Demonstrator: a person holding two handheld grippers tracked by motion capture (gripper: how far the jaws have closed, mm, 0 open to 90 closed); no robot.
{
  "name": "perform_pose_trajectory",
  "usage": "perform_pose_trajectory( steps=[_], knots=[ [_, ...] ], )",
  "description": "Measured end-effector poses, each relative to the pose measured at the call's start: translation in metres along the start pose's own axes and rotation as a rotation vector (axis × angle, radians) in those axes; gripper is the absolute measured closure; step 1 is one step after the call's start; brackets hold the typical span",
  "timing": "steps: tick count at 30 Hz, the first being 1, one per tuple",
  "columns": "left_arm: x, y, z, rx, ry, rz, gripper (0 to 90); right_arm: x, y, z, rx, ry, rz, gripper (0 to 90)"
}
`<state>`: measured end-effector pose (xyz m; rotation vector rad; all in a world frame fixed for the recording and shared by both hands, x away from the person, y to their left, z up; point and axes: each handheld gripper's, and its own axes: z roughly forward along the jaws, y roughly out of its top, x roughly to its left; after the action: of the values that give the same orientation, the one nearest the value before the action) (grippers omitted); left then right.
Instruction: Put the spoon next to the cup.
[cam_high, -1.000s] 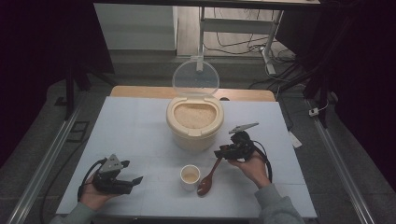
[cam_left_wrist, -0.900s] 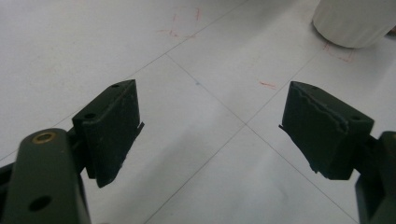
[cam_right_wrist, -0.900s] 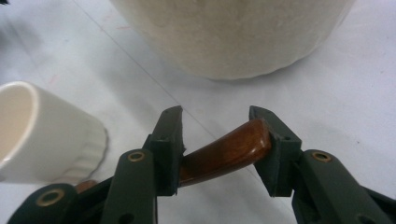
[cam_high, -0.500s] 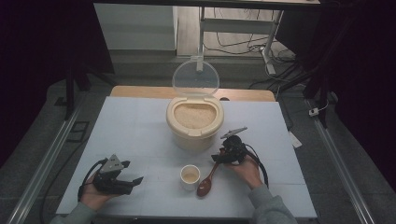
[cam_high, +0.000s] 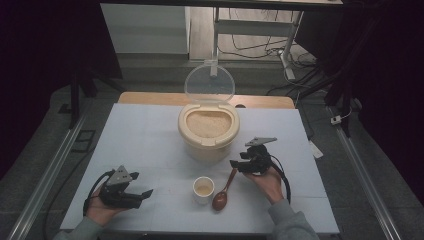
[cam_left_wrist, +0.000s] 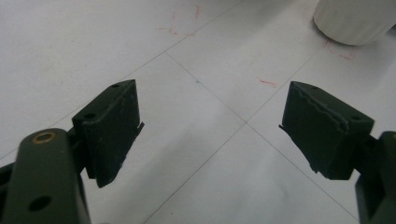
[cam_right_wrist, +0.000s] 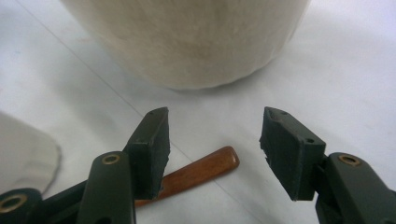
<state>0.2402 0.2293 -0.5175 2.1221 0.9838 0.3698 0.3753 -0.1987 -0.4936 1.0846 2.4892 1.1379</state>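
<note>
A cream rice container (cam_high: 208, 129) with its clear lid (cam_high: 209, 82) raised stands at the table's middle; its wall (cam_right_wrist: 187, 42) looms ahead in the right gripper view. In front of it sits a small white cup (cam_high: 203, 189), seen too at the top right of the left gripper view (cam_left_wrist: 352, 21). A brown wooden spoon (cam_high: 224, 189) lies right of the cup. My right gripper (cam_high: 236, 164) is open just above the spoon's handle tip (cam_right_wrist: 201, 168), which lies between and below its jaws. My left gripper (cam_high: 145, 194) rests open at the front left, nothing between its fingers.
The white table (cam_high: 145, 135) carries faint grid lines and small red marks (cam_left_wrist: 268, 83). A wooden board edge (cam_high: 150, 98) runs along the back. Metal rails (cam_high: 45, 180) flank both sides, with cables on the floor behind.
My right gripper has dropped and shifted left toward the spoon's handle, then settled open over its tip. The left gripper stayed put.
</note>
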Motion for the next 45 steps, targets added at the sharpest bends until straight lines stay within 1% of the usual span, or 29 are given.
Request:
perform_pose_trajectory(
  steps=[2,4,7,11,12,14,18,22,25,29,31,32,36,38,39,42,43,45],
  knots=[
    [0.0,0.0,0.0,-0.001,0.0,-0.001,19.3,0.0,-0.002,-0.008,-0.022,0.013,-0.012,42.6],
    [0.0,0.0,0.0,-0.001,0.0,-0.004,19.2,0.001,-0.006,-0.016,-0.058,0.028,-0.036,42.2],
    [0.0,0.0,0.0,-0.001,0.001,-0.007,19.0,0.002,-0.012,-0.027,-0.105,0.041,-0.049,42.2],
    [0.0,0.0,0.0,-0.006,0.004,-0.017,18.5,0.004,-0.022,-0.04,-0.134,0.043,-0.075,42.1],
    [0.0,0.0,-0.001,-0.008,0.005,-0.02,18.4,0.004,-0.025,-0.043,-0.141,0.052,-0.077,42.1],
    [0.0,0.001,-0.001,-0.008,0.006,-0.02,18.3,0.005,-0.032,-0.049,-0.151,0.046,-0.087,42.2],
    [0.0,0.001,0.0,-0.006,0.004,-0.019,18.2,0.004,-0.046,-0.061,-0.15,0.033,-0.089,42.2],
    [-0.001,0.001,0.0,-0.008,0.005,-0.019,18.1,0.002,-0.059,-0.07,-0.144,0.019,-0.106,42.0],
    [0.0,0.001,0.0,-0.009,0.007,-0.02,18.1,0.0,-0.066,-0.078,-0.15,0.016,-0.112,41.9],
    [0.0,0.001,-0.001,-0.015,0.013,-0.023,17.9,-0.004,-0.076,-0.086,-0.173,0.015,-0.117,41.9],
    [0.0,0.001,-0.001,-0.016,0.015,-0.024,17.9,-0.006,-0.081,-0.089,-0.174,0.009,-0.122,41.9],
    [0.0,0.001,-0.001,-0.017,0.016,-0.024,17.9,-0.007,-0.083,-0.09,-0.176,-0.002,-0.121,41.9],
    [0.0,0.001,-0.002,-0.018,0.017,-0.022,17.8,-0.011,-0.087,-0.094,-0.169,-0.015,-0.128,41.9],
    [0.0,0.0,-0.002,-0.019,0.017,-0.024,17.7,-0.013,-0.088,-0.094,-0.173,-0.021,-0.124,41.9],
    [-0.001,0.0,-0.002,-0.019,0.018,-0.025,17.7,-0.013,-0.088,-0.094,-0.174,-0.016,-0.124,41.9],
    [0.0,0.0,-0.003,-0.021,0.02,-0.027,17.6,-0.013,-0.088,-0.094,-0.168,-0.024,-0.135,41.9],
    [0.0,0.0,-0.003,-0.021,0.02,-0.027,17.6,-0.013,-0.088,-0.094,-0.17,-0.017,-0.139,41.9],
    [0.0,0.0,-0.003,-0.022,0.02,-0.027,17.6,-0.012,-0.087,-0.094,-0.17,-0.019,-0.142,42.0]
  ],
)
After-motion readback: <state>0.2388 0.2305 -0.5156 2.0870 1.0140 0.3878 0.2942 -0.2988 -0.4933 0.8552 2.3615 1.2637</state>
